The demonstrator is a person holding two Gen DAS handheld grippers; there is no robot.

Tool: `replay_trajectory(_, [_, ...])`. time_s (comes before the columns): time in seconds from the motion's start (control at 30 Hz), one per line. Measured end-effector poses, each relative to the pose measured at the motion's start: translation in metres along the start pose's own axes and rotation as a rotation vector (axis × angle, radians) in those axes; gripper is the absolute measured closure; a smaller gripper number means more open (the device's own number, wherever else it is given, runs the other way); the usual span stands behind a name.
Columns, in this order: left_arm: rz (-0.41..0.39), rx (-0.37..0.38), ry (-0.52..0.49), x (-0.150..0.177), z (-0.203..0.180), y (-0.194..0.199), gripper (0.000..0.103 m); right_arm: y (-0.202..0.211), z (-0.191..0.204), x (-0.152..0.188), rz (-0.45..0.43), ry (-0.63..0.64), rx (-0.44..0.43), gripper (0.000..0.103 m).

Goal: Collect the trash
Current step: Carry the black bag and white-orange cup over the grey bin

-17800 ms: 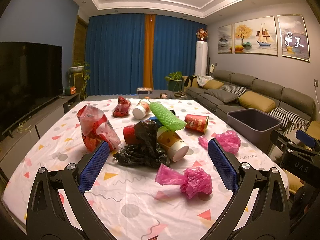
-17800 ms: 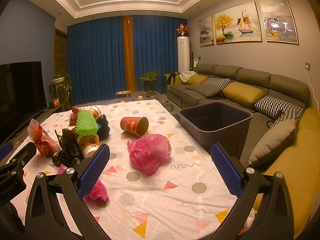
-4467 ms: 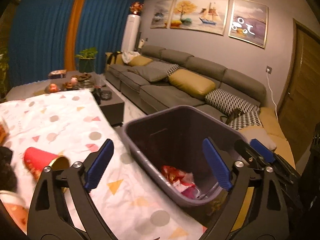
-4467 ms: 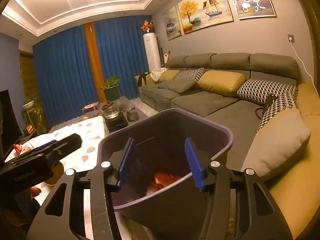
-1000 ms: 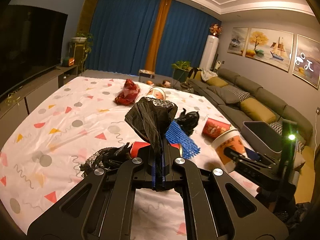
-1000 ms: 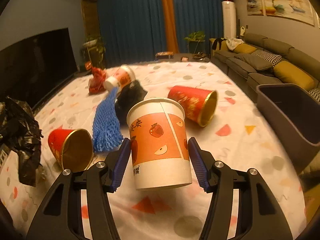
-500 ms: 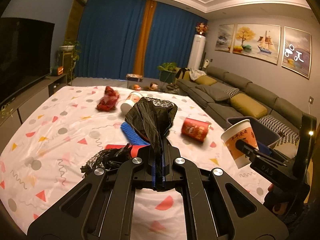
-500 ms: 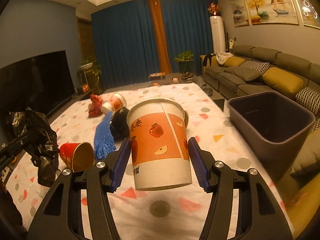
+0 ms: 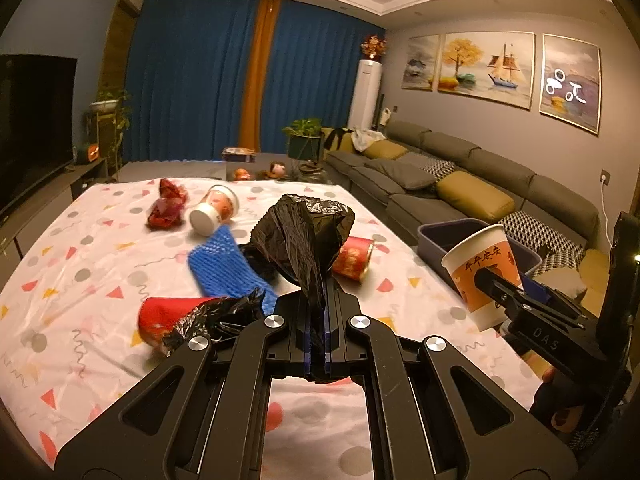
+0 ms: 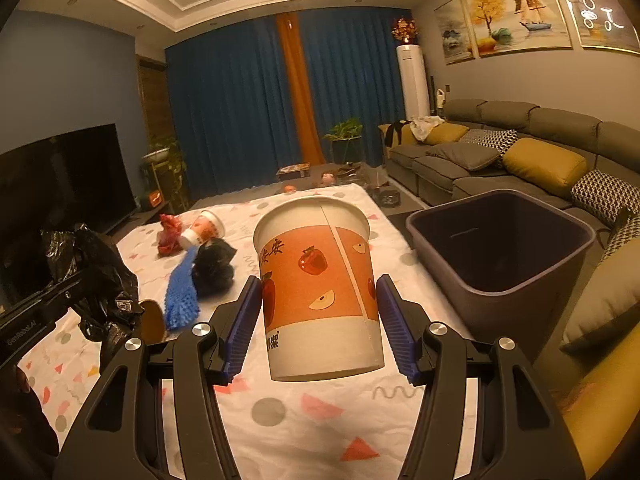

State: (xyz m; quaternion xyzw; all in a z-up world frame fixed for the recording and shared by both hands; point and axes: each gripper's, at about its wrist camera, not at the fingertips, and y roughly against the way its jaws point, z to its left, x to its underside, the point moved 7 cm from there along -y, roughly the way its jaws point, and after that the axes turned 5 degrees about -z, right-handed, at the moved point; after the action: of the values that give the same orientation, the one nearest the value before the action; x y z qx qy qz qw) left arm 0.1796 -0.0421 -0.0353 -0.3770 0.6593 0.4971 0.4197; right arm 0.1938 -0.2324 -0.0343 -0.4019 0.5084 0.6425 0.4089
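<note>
My left gripper (image 9: 316, 344) is shut on a black plastic bag (image 9: 308, 236) and holds it above the table; the bag also shows in the right wrist view (image 10: 96, 276). My right gripper (image 10: 318, 320) is shut on an orange and white paper cup (image 10: 320, 292), held upright above the table's right side; the cup also shows in the left wrist view (image 9: 482, 266). The grey trash bin (image 10: 504, 248) stands to the right of the table, beside the sofa.
On the patterned tablecloth (image 9: 100, 264) lie a blue foam net (image 9: 224, 268), a red cup (image 9: 164, 316), a red can (image 9: 354, 258), a tipped paper cup (image 9: 214, 212), a red wrapper (image 9: 166, 208) and another black bag (image 10: 212, 264). A TV (image 10: 60, 188) stands left.
Both grippers have risen and swung right with their loads. The bin now shows larger and closer in the right wrist view.
</note>
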Motion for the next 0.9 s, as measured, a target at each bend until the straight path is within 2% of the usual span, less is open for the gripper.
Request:
replay_trajectory(0.47, [0.017, 0.043, -0.048, 0.001, -0.034, -0.024, 0.100, 0.002, -0.033, -0.007, -0.025, -0.029, 0.046, 0.045])
replay_trajectory(0.9, [0.009, 0.119, -0.112, -0.011, -0.087, -0.046, 0.100, -0.004, -0.067, -0.017, -0.052, -0.045, 0.098, 0.045])
